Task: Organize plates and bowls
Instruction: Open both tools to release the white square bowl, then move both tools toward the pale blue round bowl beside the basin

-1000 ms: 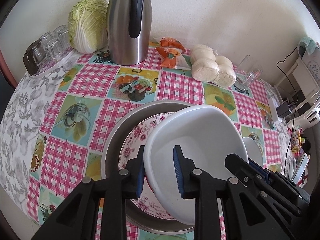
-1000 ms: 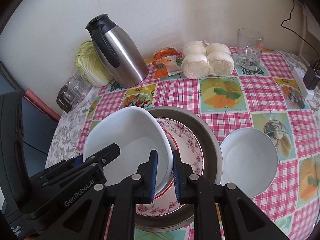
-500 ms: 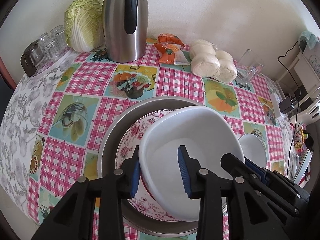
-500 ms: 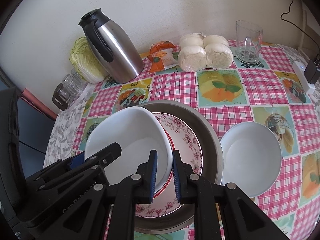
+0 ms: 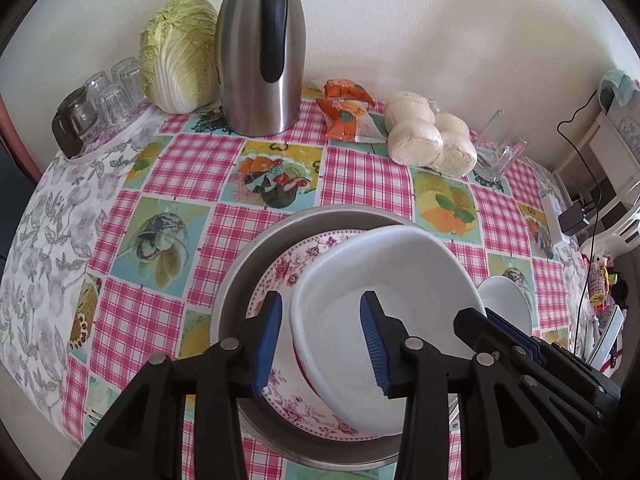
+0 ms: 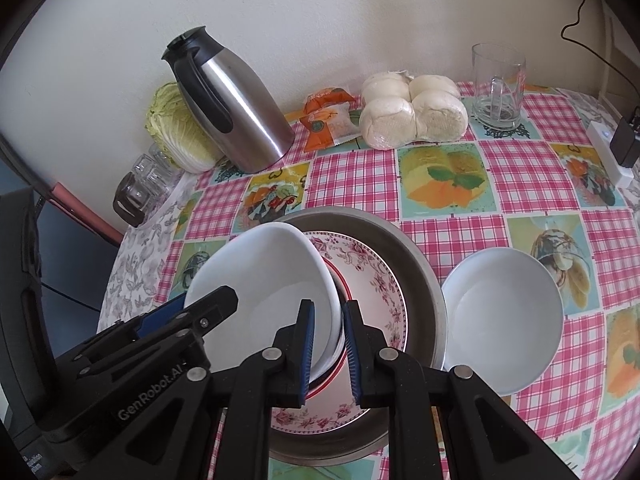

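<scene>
A large white bowl [image 5: 384, 280] [image 6: 260, 280] leans tilted over a pink-flowered plate [image 5: 288, 272] [image 6: 372, 280] that lies in a round steel pan [image 5: 248, 264] [image 6: 416, 264]. My left gripper [image 5: 320, 340] straddles the bowl's near-left rim; its jaws are opening and the blue pads stand just off the rim. My right gripper [image 6: 329, 344] is shut on the bowl's opposite rim and keeps it tilted. A smaller white bowl [image 6: 500, 320] [image 5: 504, 300] rests on the cloth right of the pan.
At the back by the wall stand a steel thermos jug [image 5: 260, 52], a cabbage [image 5: 180, 64], several upturned glasses [image 5: 100, 100], orange snack packets [image 5: 344, 112], bagged white buns [image 5: 428, 136] and a glass mug [image 6: 498, 88]. A charger and cable [image 6: 624, 140] lie at the far right edge.
The left gripper's jaws have spread apart and come off the white bowl's rim. The right gripper keeps its pinch on the bowl, which has stayed tilted over the plate.
</scene>
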A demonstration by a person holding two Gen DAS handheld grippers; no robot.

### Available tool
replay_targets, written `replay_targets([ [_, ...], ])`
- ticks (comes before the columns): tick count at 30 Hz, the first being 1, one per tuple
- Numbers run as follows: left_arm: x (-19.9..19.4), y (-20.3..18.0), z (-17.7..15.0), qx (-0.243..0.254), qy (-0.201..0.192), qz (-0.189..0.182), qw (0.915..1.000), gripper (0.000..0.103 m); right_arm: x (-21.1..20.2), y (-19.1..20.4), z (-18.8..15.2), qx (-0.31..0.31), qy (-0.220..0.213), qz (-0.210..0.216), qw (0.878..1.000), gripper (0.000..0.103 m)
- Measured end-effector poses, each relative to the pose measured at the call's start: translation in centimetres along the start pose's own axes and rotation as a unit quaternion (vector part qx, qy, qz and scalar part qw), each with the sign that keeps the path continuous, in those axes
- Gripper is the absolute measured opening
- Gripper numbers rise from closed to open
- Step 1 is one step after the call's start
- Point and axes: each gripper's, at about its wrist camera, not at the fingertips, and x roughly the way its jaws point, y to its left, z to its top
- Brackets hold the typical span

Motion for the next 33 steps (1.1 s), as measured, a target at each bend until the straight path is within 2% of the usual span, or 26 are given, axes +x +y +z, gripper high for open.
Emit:
replay_targets([
  [6, -2.2, 0.5, 0.3, -0.009, -0.031, 0.003, 0.9995, 0.047, -2.6, 0.2, 0.6, -0.002, -0.036, 0.001, 0.999, 0.019],
  [7, -2.6, 0.6, 0.4, -0.012, -0.037, 0.004, 0.9993, 0.05, -3.1, 0.1, 0.7, -0.001, -0.043, -0.001, 0.999, 0.022],
  [9, -3.3, 1.0, 0.5, -0.021, -0.046, 0.006, 0.9987, 0.053, -4.0, 0.0, 0.9, 0.001, -0.055, -0.007, 0.998, 0.043],
  [10, -3.6, 1.2, 0.5, -0.024, -0.05, 0.008, 0.9984, 0.06, -4.3, -0.1, 1.0, 0.002, -0.061, -0.013, 0.998, 0.048],
  [12, -4.2, 1.6, 0.5, -0.032, -0.062, 0.017, 0.9974, 0.063, -4.8, -0.2, 1.1, 0.002, -0.071, -0.023, 0.997, 0.062],
  [16, -4.9, 2.7, 0.7, -0.051, -0.075, 0.039, 0.9952, 0.064, -5.3, -0.1, 1.2, -0.009, -0.08, -0.036, 0.996, 0.071],
  [19, -5.0, 3.6, 0.6, -0.066, -0.079, 0.05, 0.9935, 0.064, -5.2, 0.0, 1.2, -0.014, -0.082, -0.03, 0.996, 0.08],
  [21, -5.0, 4.2, 0.6, -0.075, -0.08, 0.057, 0.9923, 0.064, -5.1, 0.2, 1.2, -0.019, -0.082, -0.027, 0.996, 0.089],
  [23, -5.0, 4.5, 0.5, -0.08, -0.083, 0.064, 0.9912, 0.075, -5.1, 0.5, 1.1, -0.025, -0.084, -0.026, 0.996, 0.095],
  [24, -5.0, 4.6, 0.5, -0.083, -0.086, 0.068, 0.9905, 0.088, -5.1, 0.6, 1.1, -0.027, -0.087, -0.026, 0.996, 0.099],
  [26, -5.2, 4.8, 0.4, -0.084, -0.094, 0.075, 0.9892, 0.09, -5.1, 0.7, 1.0, -0.028, -0.09, -0.025, 0.995, 0.103],
  [30, -5.4, 5.1, 0.4, -0.089, -0.107, 0.085, 0.9866, 0.09, -5.0, 0.7, 1.0, -0.027, -0.09, -0.019, 0.995, 0.103],
  [33, -5.5, 5.4, 0.3, -0.096, -0.115, 0.094, 0.9842, 0.1, -5.2, 0.5, 1.0, -0.024, -0.095, -0.017, 0.995, 0.103],
])
